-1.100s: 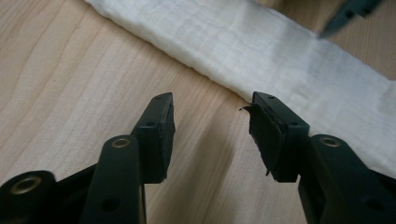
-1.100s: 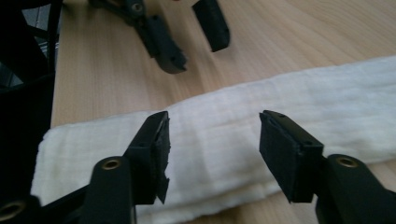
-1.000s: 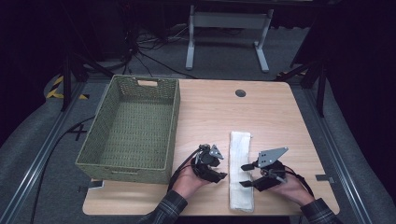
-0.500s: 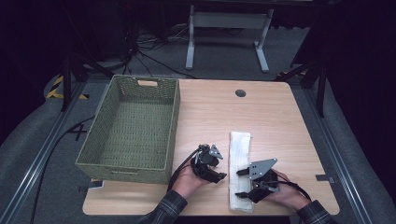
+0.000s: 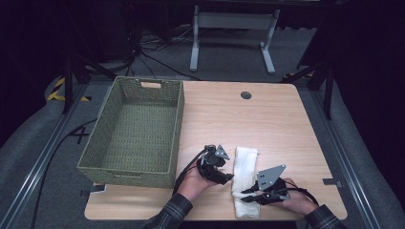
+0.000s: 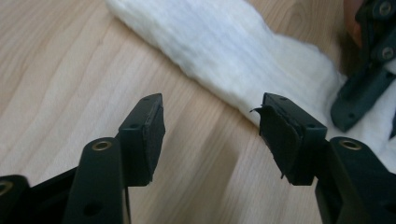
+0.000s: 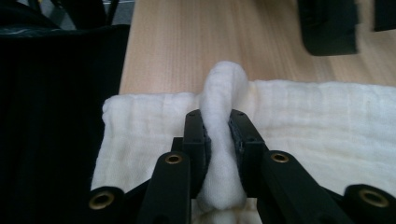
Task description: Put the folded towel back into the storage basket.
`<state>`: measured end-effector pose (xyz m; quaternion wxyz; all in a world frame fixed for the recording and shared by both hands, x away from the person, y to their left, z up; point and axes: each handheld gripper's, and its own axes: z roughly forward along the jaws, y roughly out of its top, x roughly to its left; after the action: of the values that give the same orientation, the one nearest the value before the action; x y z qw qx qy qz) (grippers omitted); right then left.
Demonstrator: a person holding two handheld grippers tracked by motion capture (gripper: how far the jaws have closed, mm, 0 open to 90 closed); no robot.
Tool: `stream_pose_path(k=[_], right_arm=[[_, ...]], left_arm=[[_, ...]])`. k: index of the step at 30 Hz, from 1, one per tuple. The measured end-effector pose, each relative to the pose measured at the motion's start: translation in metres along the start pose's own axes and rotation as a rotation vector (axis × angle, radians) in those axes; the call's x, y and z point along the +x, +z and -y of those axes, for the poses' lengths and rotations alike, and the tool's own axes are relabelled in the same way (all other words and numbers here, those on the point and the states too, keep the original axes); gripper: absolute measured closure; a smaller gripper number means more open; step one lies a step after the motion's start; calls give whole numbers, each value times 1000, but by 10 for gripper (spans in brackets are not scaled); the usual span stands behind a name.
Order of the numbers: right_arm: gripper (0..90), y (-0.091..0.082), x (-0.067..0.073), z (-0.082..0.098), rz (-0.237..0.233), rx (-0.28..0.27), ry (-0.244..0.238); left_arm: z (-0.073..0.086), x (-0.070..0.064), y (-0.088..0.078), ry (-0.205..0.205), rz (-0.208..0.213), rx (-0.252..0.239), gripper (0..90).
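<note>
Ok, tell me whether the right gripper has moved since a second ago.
Yes. The right gripper has slid toward the near edge of the table, along the white towel, and its jaws have just closed on a towel fold.

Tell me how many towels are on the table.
1. The white towel lies on the table's near edge, right of the basket, between the two grippers. The right gripper pinches a fold of it. The basket looks empty, so none seems hidden.

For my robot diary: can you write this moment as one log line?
right gripper: just closed, pinching white towel | left gripper: open, beside towel | basket: nothing inside
</note>
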<state>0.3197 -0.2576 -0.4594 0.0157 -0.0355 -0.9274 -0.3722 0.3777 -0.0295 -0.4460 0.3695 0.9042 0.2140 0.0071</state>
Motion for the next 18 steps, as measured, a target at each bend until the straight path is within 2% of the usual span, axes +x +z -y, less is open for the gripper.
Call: stream_pose_path(k=[2, 4, 5, 10, 18], right_arm=[[794, 0, 0, 0, -13, 2, -3], [794, 0, 0, 0, -14, 3, -5], [794, 0, 0, 0, -11, 5, -12], [794, 0, 0, -1, -12, 9, -18], [794, 0, 1, -2, -13, 15, -15]], left_arm=[[-6, 2, 1, 6, -4, -20, 378], [-13, 5, 1, 20, -6, -15, 360], [-16, 5, 3, 21, 1, -33, 359], [-34, 13, 10, 55, -2, -27, 340], [-57, 29, 28, 121, 29, -27, 326]])
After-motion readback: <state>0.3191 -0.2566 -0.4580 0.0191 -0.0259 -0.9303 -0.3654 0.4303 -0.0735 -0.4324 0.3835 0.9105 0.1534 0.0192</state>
